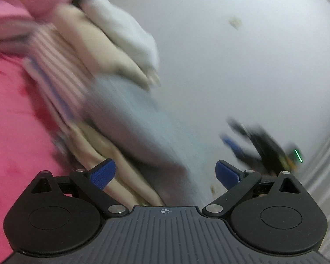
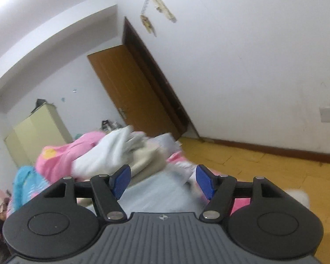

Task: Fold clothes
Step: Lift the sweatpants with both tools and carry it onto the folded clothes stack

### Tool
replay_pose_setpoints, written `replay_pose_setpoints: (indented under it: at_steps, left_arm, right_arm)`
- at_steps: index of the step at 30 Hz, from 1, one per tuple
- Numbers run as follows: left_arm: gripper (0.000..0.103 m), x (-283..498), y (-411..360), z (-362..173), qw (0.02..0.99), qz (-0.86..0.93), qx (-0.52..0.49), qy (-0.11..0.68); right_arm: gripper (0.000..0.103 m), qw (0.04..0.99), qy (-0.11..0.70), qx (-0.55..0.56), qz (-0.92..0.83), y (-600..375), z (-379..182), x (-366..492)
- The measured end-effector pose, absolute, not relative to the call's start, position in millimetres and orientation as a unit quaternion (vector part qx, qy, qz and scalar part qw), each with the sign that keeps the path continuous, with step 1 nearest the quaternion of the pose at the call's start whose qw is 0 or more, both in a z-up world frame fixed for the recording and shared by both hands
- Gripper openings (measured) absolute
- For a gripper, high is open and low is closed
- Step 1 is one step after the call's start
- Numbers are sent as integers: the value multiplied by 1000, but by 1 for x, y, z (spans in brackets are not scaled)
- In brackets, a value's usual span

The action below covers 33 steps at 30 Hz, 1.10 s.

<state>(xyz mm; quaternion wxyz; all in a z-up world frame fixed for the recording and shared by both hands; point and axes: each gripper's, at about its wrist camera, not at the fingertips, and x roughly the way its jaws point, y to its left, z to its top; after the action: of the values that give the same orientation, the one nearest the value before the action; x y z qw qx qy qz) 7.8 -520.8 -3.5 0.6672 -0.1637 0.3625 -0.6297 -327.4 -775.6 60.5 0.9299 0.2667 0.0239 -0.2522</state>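
Pale blue cloth lies blurred at centre frame, ahead of the left gripper, whose jaws gape wide and grip nothing. Beige and white garments pile at upper left. Right gripper jaws stand wide too, empty, over blue cloth at lower centre.

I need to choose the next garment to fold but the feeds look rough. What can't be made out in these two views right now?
- Left wrist view: the clothes pile is motion-blurred, so garment edges and folds are unreadable.
- Left wrist view: the right gripper is a dark smear; jaw state unclear here.
- Right wrist view: the pale blue garment is cut off behind the gripper body.
- Right wrist view: the white garment is blurred.
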Motion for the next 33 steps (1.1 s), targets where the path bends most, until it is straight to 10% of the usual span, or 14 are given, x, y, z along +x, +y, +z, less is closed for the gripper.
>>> replay_pose_setpoints:
  at_steps: [7,15,19,22,33]
  left_arm:
    - [94,53,-521,9,678,-585,-178,408]
    - [60,59,-546,-2,678,-559,-147,453]
    - [58,67,-558,-7,676,-556,-150,459]
    - [47,65,-564,-6,672,-566,-144,455]
    - [45,52,-551,-28,673,-571,-126,453]
  right_arm:
    - [72,957,110,-28,-265,-582,43,-282]
    - [62,886,214,-255,-323,-525,-2,-198]
    - [56,868,259,-276,-320,-537,-13,-195]
    - [33,857,272,-302,-317,-542,-10,-197]
    - [36,820,310,-407,-258,-534,-46,-209]
